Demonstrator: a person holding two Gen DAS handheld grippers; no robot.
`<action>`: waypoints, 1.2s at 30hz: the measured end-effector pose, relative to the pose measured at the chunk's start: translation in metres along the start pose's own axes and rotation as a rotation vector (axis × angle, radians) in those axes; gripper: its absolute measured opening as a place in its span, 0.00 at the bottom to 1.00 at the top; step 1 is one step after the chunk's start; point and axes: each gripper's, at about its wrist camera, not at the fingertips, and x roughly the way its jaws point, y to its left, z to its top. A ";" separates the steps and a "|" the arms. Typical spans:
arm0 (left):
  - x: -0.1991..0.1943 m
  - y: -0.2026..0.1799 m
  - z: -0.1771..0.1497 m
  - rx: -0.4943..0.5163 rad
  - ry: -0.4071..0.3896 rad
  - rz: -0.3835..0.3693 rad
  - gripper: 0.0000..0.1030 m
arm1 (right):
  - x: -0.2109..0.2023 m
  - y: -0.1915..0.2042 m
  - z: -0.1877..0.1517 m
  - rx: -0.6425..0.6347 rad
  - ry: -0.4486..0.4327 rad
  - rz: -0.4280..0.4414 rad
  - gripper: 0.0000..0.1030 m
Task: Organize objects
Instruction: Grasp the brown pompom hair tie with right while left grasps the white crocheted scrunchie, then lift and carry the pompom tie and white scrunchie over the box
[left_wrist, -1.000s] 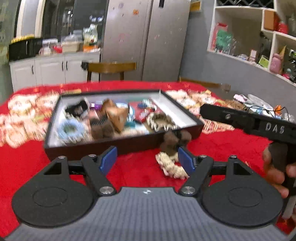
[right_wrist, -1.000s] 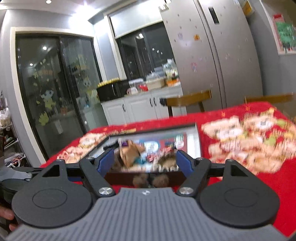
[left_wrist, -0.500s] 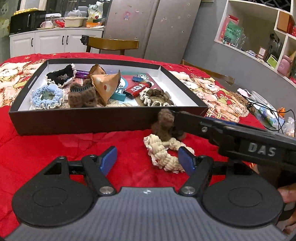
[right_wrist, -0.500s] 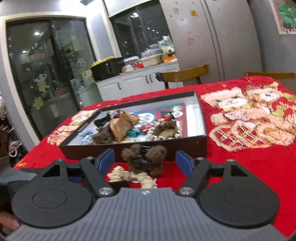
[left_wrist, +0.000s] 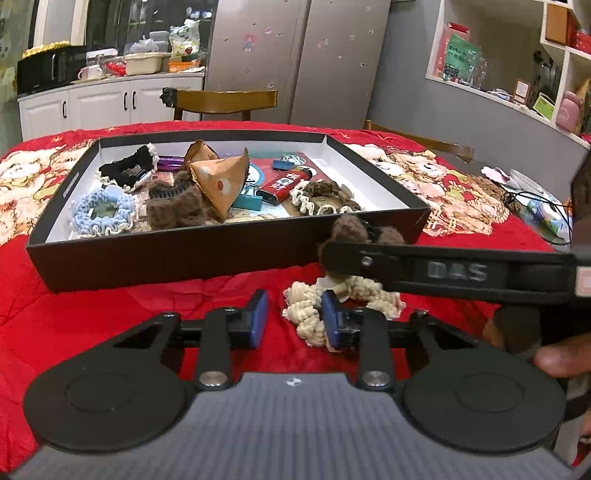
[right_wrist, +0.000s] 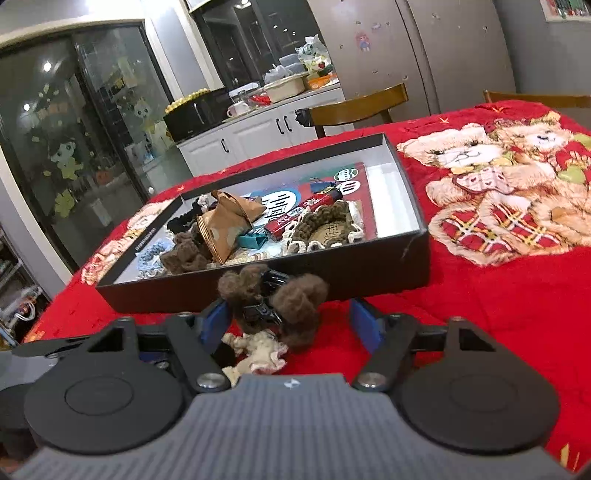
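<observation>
A black box (left_wrist: 184, 254) with a white inside stands on the red blanket and holds scrunchies, a brown paper packet (left_wrist: 221, 184), a red lighter (left_wrist: 282, 184) and other small items. A cream scrunchie (left_wrist: 306, 306) lies in front of the box, partly between the fingers of my left gripper (left_wrist: 293, 319), whose jaws are partly closed and not touching it. A brown fuzzy hair clip (right_wrist: 273, 299) lies against the box's front wall, between the open jaws of my right gripper (right_wrist: 291, 321). The cream scrunchie also shows in the right wrist view (right_wrist: 255, 350).
The red teddy-bear blanket (right_wrist: 498, 280) covers the table. Cables and small items (left_wrist: 535, 206) lie at the table's right edge. A wooden chair (left_wrist: 221, 103) stands behind the table, with cabinets and a fridge beyond.
Both grippers have come down toward the items in front of the box. My left gripper's jaws have narrowed around the cream scrunchie. My right gripper now straddles the brown hair clip.
</observation>
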 end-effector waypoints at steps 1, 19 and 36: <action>-0.001 -0.002 0.000 0.010 -0.002 0.000 0.31 | 0.002 0.003 0.000 -0.013 0.004 -0.014 0.54; -0.013 -0.012 -0.008 0.058 -0.025 -0.023 0.15 | -0.017 -0.009 -0.004 0.060 -0.069 -0.023 0.41; -0.023 -0.004 -0.002 0.018 -0.066 -0.041 0.14 | -0.031 0.002 0.000 0.036 -0.145 0.013 0.41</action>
